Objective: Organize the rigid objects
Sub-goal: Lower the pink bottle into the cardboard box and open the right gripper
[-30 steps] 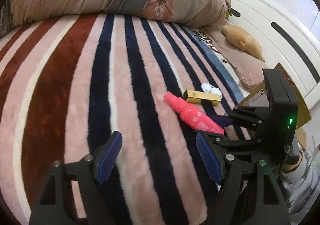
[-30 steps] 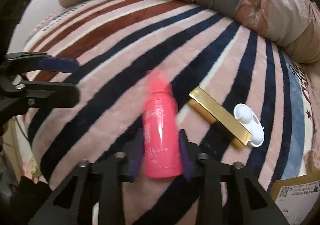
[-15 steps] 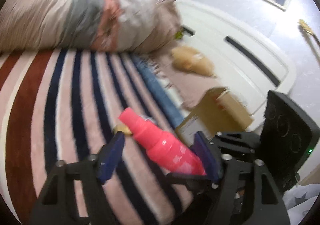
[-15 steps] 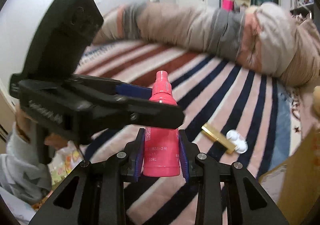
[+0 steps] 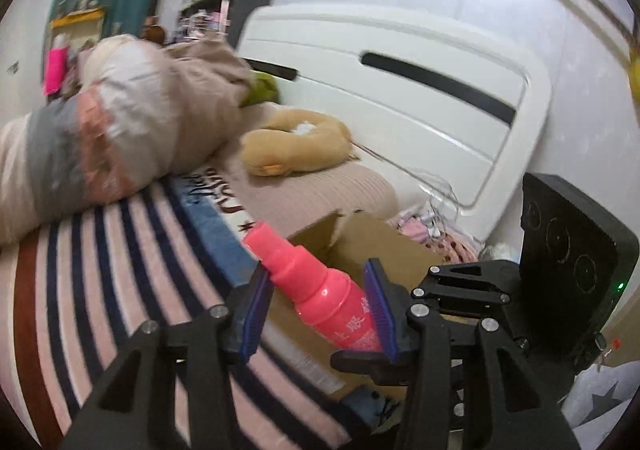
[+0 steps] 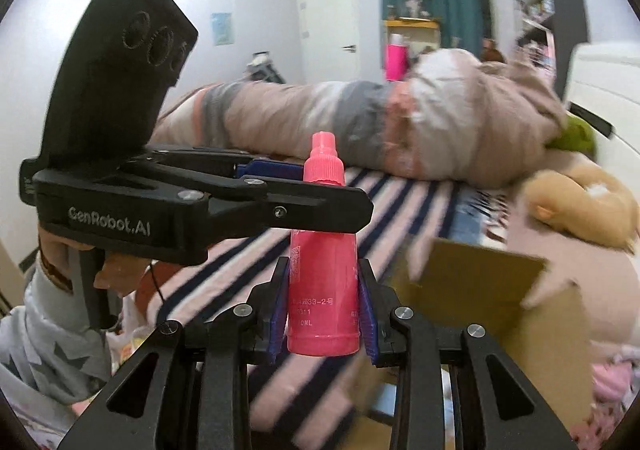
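Observation:
A pink spray bottle [image 6: 323, 274] is held in the air above the striped bed. My right gripper [image 6: 323, 310] is shut on its lower body, cap pointing up. In the left wrist view the same bottle [image 5: 320, 290] lies slanted between the blue pads of my left gripper [image 5: 320, 302], which has narrowed around its neck and shoulder; the right pad touches it, the left pad is close. The left gripper [image 6: 312, 185] crosses in front of the bottle in the right wrist view. An open cardboard box [image 5: 380, 246] sits just beyond.
A rolled quilt [image 5: 100, 137] lies along the far side of the striped blanket [image 5: 80, 290]. A tan plush pillow [image 5: 296, 145] rests by the white headboard [image 5: 400, 89]. The cardboard box [image 6: 480, 290] stands at the bed's edge.
Both grippers rose and swung toward the headboard and box with the bottle. My left gripper's jaws closed in around the bottle's upper part. The gold bar and white piece have left view.

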`<state>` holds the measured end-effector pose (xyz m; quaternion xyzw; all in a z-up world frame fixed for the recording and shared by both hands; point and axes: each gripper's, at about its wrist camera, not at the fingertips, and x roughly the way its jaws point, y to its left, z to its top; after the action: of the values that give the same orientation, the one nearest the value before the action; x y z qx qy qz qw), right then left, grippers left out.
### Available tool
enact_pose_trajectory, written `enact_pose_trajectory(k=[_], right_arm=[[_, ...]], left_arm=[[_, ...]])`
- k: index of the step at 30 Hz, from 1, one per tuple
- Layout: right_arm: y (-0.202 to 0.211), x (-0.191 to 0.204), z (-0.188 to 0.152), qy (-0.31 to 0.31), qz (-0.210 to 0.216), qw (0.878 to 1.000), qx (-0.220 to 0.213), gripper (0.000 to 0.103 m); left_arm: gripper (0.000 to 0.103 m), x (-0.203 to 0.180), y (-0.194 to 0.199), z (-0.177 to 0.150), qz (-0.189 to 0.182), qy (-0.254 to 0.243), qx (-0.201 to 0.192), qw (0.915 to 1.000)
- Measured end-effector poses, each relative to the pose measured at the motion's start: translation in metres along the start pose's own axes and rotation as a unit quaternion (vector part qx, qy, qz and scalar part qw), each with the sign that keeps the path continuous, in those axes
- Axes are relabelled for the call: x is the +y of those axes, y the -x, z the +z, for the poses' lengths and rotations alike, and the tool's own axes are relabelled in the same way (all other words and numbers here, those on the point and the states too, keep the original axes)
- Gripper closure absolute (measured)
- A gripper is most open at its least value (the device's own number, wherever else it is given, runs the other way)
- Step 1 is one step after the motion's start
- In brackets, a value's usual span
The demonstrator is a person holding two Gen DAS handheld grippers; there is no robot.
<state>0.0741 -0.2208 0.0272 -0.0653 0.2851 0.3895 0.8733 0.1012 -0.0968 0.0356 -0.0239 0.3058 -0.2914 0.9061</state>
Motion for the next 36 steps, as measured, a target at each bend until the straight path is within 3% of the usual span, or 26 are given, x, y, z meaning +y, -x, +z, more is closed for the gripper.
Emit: enact_pose_trajectory(k=[6, 12, 15, 19, 23, 26, 29, 32, 36], right_arm=[[0.009, -0.062, -0.03, -0.058, -0.051, 0.996, 0.038, 0.076], [-0.001, -0.095, -0.054, -0.088, -0.088, 0.988, 0.093, 0.076], [-0.002, -0.103, -0.061, -0.098, -0.102, 0.983, 0.113, 0.076], [-0.002, -0.102, -0.066, -0.094, -0.112, 0.981, 0.125, 0.076], [0.001, -0.101, -0.064, -0.095, -0.113, 0.981, 0.123, 0.075], [0.005, -0.096, -0.059, -0.092, -0.111, 0.983, 0.111, 0.075], [0.01, -0.081, -0.044, -0.086, -0.093, 0.988, 0.086, 0.075], [0.009, -0.05, -0.027, -0.062, -0.063, 0.995, 0.053, 0.075], [-0.008, -0.004, -0.008, -0.03, -0.037, 0.998, 0.041, 0.075]], left_arm=[[0.06, -0.048, -0.068, 0.015, -0.011, -0.048, 0.063, 0.9968], [0.06, -0.059, -0.119, 0.011, -0.012, -0.058, 0.127, 0.9901], [0.06, -0.059, -0.13, 0.008, -0.008, -0.058, 0.139, 0.9886], [0.047, -0.059, -0.13, 0.006, 0.006, -0.064, 0.137, 0.9884], [0.044, -0.049, -0.112, 0.009, 0.016, -0.055, 0.122, 0.9909], [0.035, -0.03, -0.078, 0.012, 0.036, -0.041, 0.093, 0.9942], [0.034, -0.005, -0.042, 0.008, 0.053, -0.021, 0.07, 0.9959], [0.033, 0.028, -0.004, -0.005, 0.085, 0.001, 0.054, 0.9949], [0.032, 0.075, 0.038, -0.037, 0.119, 0.035, 0.052, 0.9909]])
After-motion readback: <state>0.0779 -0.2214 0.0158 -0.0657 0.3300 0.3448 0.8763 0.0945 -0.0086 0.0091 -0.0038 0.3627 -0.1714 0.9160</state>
